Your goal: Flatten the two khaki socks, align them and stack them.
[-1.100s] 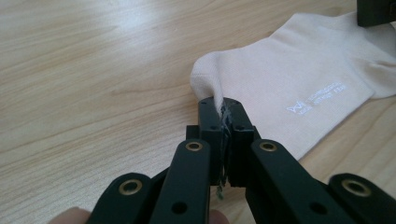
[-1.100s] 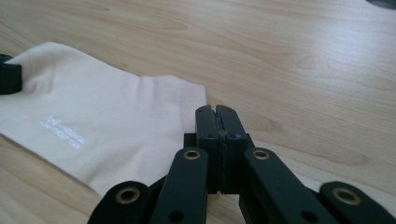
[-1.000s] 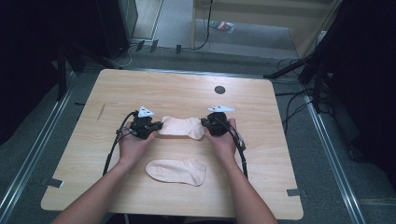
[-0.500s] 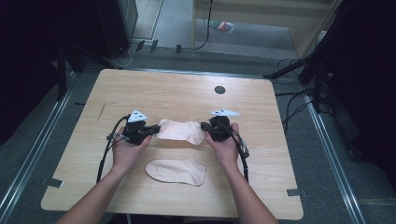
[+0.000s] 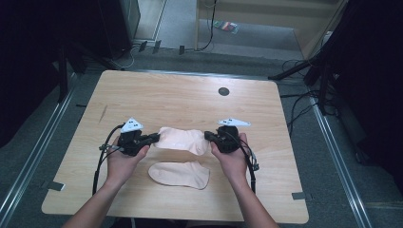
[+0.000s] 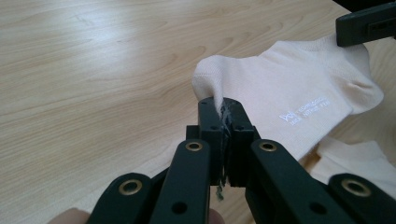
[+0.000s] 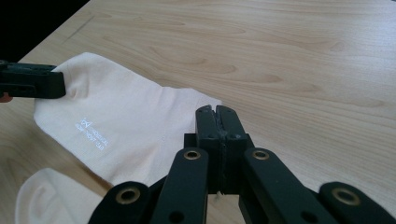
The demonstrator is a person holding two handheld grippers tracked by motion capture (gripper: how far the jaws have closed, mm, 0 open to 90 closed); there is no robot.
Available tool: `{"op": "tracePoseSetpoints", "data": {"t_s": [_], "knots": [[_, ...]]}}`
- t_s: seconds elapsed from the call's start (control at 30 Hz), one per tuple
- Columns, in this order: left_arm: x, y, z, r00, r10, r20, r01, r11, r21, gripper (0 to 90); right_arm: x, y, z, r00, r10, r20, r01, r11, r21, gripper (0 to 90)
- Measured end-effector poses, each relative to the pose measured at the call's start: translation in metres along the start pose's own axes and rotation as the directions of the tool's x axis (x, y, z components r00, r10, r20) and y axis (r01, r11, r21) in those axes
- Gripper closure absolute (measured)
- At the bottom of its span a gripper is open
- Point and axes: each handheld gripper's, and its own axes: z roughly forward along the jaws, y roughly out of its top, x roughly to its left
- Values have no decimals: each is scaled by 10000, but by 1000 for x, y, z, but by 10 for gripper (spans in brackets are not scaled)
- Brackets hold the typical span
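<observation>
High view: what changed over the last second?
Both grippers, left and right, stayed shut on the held sock, one at each end, and carried it a little toward the far side of the table, widening its gap from the second sock. That sock stayed flat where it was near the person.

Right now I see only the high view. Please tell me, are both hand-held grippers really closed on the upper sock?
Observer: Yes. In the left gripper view, the left hand-held gripper pinches an edge of the held sock between shut jaws.
Operator: And the right one?
Observer: The right hand-held gripper is shut on the other end; its jaws meet over the fabric.
Operator: Is there any marking on this sock?
Observer: Small white printed lettering shows on it.
Operator: Does it touch the second sock?
Observer: I cannot tell; the second one lies flat on the table.
</observation>
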Motion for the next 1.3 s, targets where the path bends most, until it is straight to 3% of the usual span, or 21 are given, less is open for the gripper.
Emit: {"op": "tracePoseSetpoints", "data": {"t_s": [0.73, 1.3], "knots": [[-23, -28, -37, 9992, 8, 389, -1, 9998, -201, 892, 26, -28, -32, 9987, -26, -503, 29, 10000, 58, 900], [-35, -55, -49, 9981, -61, 606, 63, 10000, -30, 892, 37, -53, -45, 9973, 105, -722, -99, 9999, 91, 900]]}}
